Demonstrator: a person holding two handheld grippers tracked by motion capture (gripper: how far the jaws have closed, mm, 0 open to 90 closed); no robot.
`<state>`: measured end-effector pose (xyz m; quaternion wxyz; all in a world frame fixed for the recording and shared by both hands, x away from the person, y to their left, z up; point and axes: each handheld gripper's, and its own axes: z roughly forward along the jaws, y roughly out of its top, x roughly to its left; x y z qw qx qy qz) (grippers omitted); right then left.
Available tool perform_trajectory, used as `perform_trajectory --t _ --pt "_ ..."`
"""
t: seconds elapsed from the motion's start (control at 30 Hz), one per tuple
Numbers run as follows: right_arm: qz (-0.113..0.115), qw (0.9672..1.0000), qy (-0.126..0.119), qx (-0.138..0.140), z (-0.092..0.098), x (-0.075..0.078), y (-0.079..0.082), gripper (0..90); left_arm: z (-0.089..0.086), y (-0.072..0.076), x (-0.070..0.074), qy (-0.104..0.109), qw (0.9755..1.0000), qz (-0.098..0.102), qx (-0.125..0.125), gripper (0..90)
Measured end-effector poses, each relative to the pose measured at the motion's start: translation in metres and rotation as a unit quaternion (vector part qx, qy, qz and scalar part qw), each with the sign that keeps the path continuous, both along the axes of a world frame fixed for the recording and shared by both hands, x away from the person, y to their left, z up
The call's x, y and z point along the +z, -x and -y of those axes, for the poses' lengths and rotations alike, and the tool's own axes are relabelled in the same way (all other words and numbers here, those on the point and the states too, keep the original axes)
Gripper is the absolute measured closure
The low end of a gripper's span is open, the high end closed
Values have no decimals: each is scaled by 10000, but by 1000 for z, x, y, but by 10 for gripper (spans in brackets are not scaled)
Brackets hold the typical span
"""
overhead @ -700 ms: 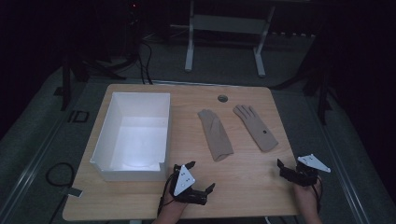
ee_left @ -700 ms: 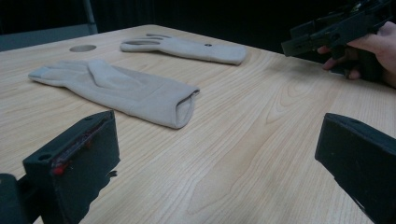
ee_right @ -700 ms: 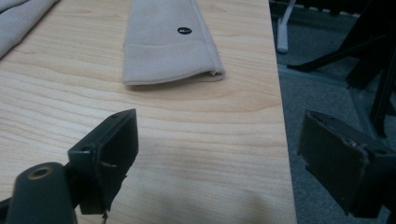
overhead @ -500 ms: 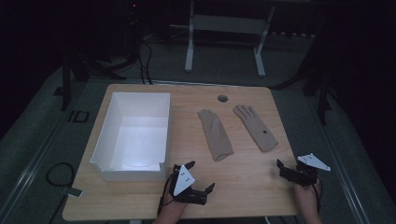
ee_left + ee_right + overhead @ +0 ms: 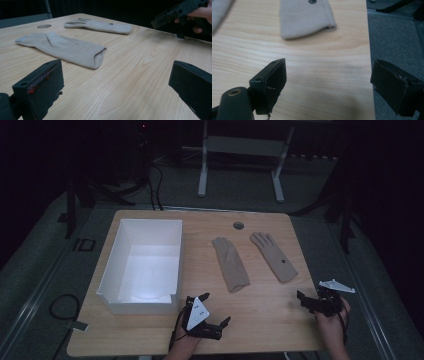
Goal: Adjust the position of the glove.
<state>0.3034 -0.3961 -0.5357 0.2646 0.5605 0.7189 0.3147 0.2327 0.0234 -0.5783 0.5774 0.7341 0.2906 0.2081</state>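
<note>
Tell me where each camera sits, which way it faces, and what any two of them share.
High view: above the person's side, facing forward and down on the table; both hands, left tool and right tool open.
Left gripper view: rides the left tool, low, facing the folded glove; own jaws apart.
Right gripper view: rides the right tool, facing down on the flat glove's cuff.
Shared: the flat glove shows in all three.

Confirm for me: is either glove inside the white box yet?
No, both gloves lie flat on the table, right of the white box.
</note>
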Motion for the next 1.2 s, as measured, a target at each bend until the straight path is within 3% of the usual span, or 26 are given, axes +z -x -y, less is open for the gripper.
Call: perform_trajectory --t 0.1,0.2,0.43,0.57,0.87,0.97,1.2 --pt "-18 10000 -23 77 -3 8 -2 122 0 0 0 6 10000 2 0 1" --pt "-6 9995 -218 230 -6 18 -4 114 0 0 0 3 10000 1 -3 1" --pt "208 9990 -256 312 -13 39 -9 116 0 0 0 7 10000 -12 8 1" --pt "202 9983 -296 462 -19 50 -13 116 0 0 0 -15 10000 -13 -9 1" --pt "393 9976 -272 493 -43 67 -22 113 0 0 0 12 10000 -20 -2 1" --pt "508 9965 -305 585 -50 72 -23 112 0 0 0 17 10000 -16 -3 2" --pt "538 9941 -426 837 -70 84 -29 111 0 0 0 30 10000 -26 -6 1"
